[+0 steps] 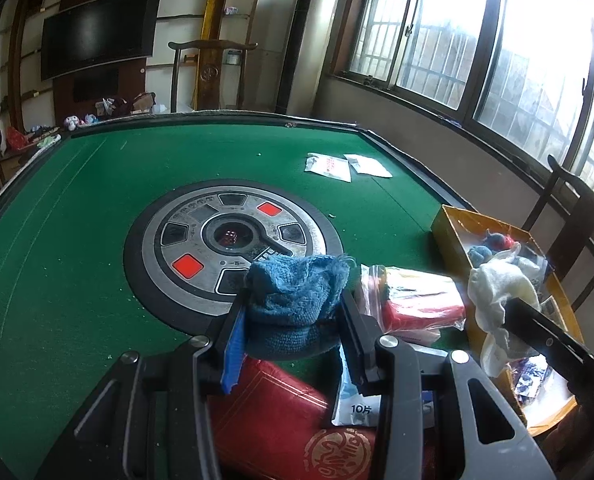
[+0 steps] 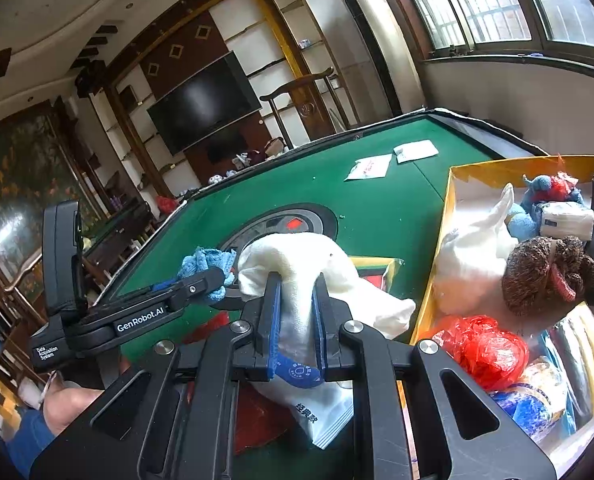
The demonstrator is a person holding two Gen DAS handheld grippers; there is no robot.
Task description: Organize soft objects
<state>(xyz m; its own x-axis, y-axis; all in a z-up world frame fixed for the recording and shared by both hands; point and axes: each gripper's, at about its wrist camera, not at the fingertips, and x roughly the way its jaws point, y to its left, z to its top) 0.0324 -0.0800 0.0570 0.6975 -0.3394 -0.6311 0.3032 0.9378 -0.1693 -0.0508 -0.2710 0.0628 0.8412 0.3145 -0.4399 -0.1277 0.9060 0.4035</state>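
Observation:
My left gripper [image 1: 295, 300] is shut on a bunched blue knitted cloth [image 1: 297, 292], held just above the green table's centre disc [image 1: 201, 240]. In the right wrist view the same gripper [image 2: 213, 280] comes in from the left with the blue cloth [image 2: 207, 264] at its tip. My right gripper [image 2: 297, 284] is shut on a white cloth [image 2: 297, 256] that drapes over both fingers, left of the yellow box [image 2: 453, 184]. In the left wrist view the white cloth [image 1: 493, 292] hangs over that box [image 1: 449, 224].
The box holds a brown plush [image 2: 549, 272], a blue-and-red plush [image 2: 549, 192], a red plastic bag [image 2: 485, 348] and another white cloth [image 2: 473, 248]. A red case [image 1: 265, 412], a zip bag [image 1: 413, 300] and a wipes packet [image 1: 357, 404] lie nearby. Two white packets [image 1: 329, 166] lie far off.

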